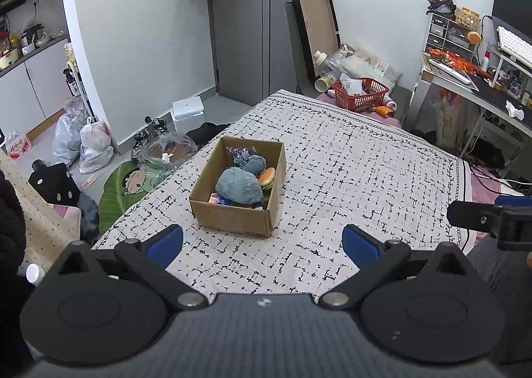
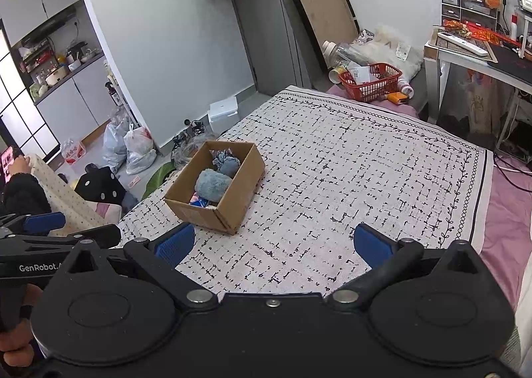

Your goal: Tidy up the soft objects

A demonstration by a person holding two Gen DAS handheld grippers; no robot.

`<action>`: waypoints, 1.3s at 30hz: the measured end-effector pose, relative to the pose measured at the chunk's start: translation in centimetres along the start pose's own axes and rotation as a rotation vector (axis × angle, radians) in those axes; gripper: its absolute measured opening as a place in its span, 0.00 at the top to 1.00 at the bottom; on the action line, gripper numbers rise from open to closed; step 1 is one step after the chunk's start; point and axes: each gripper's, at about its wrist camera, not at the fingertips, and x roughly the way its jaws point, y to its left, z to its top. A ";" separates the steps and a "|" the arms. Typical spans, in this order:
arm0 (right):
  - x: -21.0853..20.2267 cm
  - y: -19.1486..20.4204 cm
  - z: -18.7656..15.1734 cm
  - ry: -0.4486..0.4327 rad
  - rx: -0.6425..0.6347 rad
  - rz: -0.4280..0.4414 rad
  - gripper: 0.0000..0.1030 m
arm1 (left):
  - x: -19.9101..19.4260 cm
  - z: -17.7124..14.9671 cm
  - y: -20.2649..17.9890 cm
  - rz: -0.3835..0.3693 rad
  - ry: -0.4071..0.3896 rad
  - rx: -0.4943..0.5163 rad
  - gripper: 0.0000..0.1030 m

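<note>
A cardboard box (image 1: 232, 220) stands on the patterned bedspread (image 1: 349, 161). Inside lie a large grey-blue plush (image 1: 237, 186), a smaller blue plush (image 1: 254, 163), a burger-shaped soft toy (image 1: 267, 178) and some small items. My left gripper (image 1: 262, 241) is open and empty, held just in front of the box. In the right wrist view the box (image 2: 229, 203) sits ahead and left, with the grey-blue plush (image 2: 211, 183) inside. My right gripper (image 2: 274, 245) is open and empty over the bedspread (image 2: 349, 161), to the right of the box.
A red basket (image 1: 360, 95) with bottles sits at the far end of the bed. A desk (image 1: 482, 92) with a keyboard stands at the right. Plastic bags (image 1: 89, 141), a white box (image 1: 188, 108) and a green leaf mat (image 1: 123, 185) lie on the floor at the left.
</note>
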 end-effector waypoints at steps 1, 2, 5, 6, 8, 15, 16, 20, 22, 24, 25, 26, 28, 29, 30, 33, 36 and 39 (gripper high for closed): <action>0.1 0.1 0.1 0.002 -0.001 0.001 0.00 | 0.0 0.0 0.0 -0.001 0.001 -0.001 0.02; 0.1 0.1 0.1 0.004 -0.003 0.001 0.00 | 0.1 0.0 -0.1 -0.001 0.002 -0.002 0.02; 0.2 0.0 0.1 0.008 -0.002 0.006 0.00 | 0.1 0.0 0.0 0.002 0.001 -0.001 0.02; 0.3 -0.1 0.2 0.009 -0.002 0.007 0.00 | 0.2 -0.1 -0.1 0.003 0.002 -0.003 0.02; 0.3 -0.2 0.2 0.011 -0.002 0.009 0.00 | 0.3 -0.1 0.0 0.001 0.006 -0.006 0.02; 0.2 -0.3 0.1 0.010 -0.001 0.013 0.00 | 0.4 -0.2 -0.1 0.002 0.007 -0.006 0.02; 0.3 -0.3 0.1 0.011 -0.001 0.013 0.00 | 0.4 -0.2 -0.1 0.001 0.007 -0.005 0.02; 0.3 -0.3 0.1 0.011 -0.001 0.013 0.00 | 0.4 -0.2 -0.1 0.001 0.006 -0.007 0.02; 0.3 -0.3 0.1 0.011 -0.002 0.013 0.00 | 0.4 -0.2 -0.2 0.000 0.006 -0.006 0.02; 0.2 -0.4 0.1 0.010 0.000 0.014 0.00 | 0.5 -0.3 -0.4 -0.001 0.008 -0.006 0.02; 0.3 -0.3 0.1 0.011 0.001 0.014 0.00 | 0.5 -0.3 -0.4 -0.001 0.008 -0.006 0.02; 0.3 -0.3 0.1 0.011 0.002 0.014 0.00 | 0.6 -0.3 -0.5 -0.001 0.009 -0.007 0.02; 0.3 -0.3 0.1 0.011 0.002 0.014 0.00 | 0.7 -0.3 -0.7 -0.002 0.010 -0.009 0.02; 0.3 -0.3 0.1 0.011 0.001 0.014 0.00 | 0.7 -0.4 -0.7 -0.003 0.010 -0.009 0.02; 0.3 -0.3 0.1 0.010 0.002 0.014 0.00 | 0.7 -0.4 -0.8 -0.003 0.009 -0.009 0.02; 0.3 -0.3 0.1 0.011 0.001 0.014 0.00 | 0.7 -0.4 -0.8 -0.003 0.011 -0.010 0.02; 0.3 -0.3 0.1 0.010 0.001 0.016 0.00 | 0.7 -0.4 -0.8 -0.007 0.011 -0.011 0.02; 0.3 -0.4 0.2 0.011 0.002 0.015 0.00 | 0.8 -0.4 -0.6 -0.011 0.012 -0.014 0.02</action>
